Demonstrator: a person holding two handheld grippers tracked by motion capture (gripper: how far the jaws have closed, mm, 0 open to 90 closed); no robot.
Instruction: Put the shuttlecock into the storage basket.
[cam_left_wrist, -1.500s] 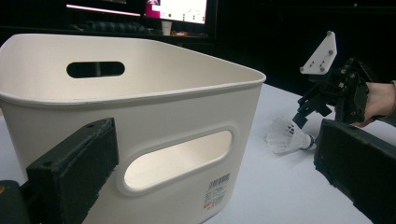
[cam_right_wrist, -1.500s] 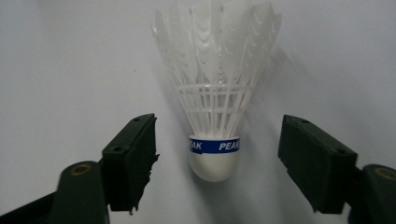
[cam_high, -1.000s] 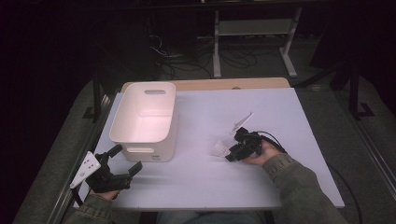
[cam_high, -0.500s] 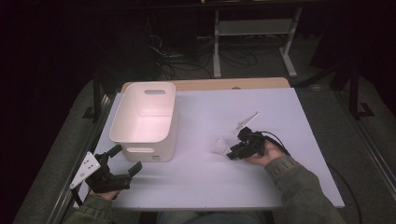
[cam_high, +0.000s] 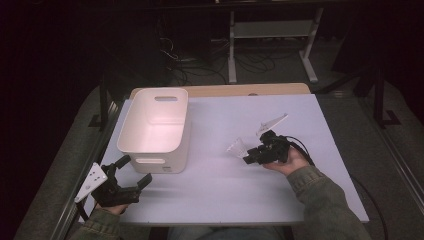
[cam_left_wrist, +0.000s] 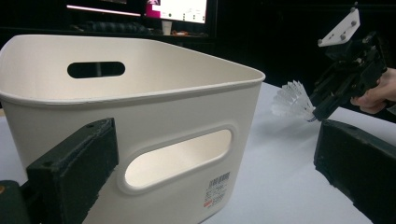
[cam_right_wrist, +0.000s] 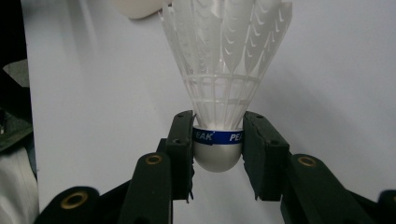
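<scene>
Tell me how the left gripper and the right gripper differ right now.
The left gripper stands open with nothing between its jaws, while the right gripper is shut on the shuttlecock, clamping its rounded base. The left gripper sits near the white bin, facing the bin's handle slot; the right gripper is out over the bare table. Both are black, hand-held, two-jaw tools.

I see a white plastic shuttlecock (cam_right_wrist: 219, 79) with a rounded white cap and a blue band reading "PEAK". Its cap is pinched between the jaws of my right tool (cam_right_wrist: 217, 154), skirt pointing away from the tool toward the bin. It sits right of centre, just above the desk (cam_high: 225, 185). The white bin (cam_high: 155, 127) stands upright and empty on the desk's left side, handle slots in its end walls, barcode sticker on the near end. Shuttlecock and bin are well apart.
</scene>
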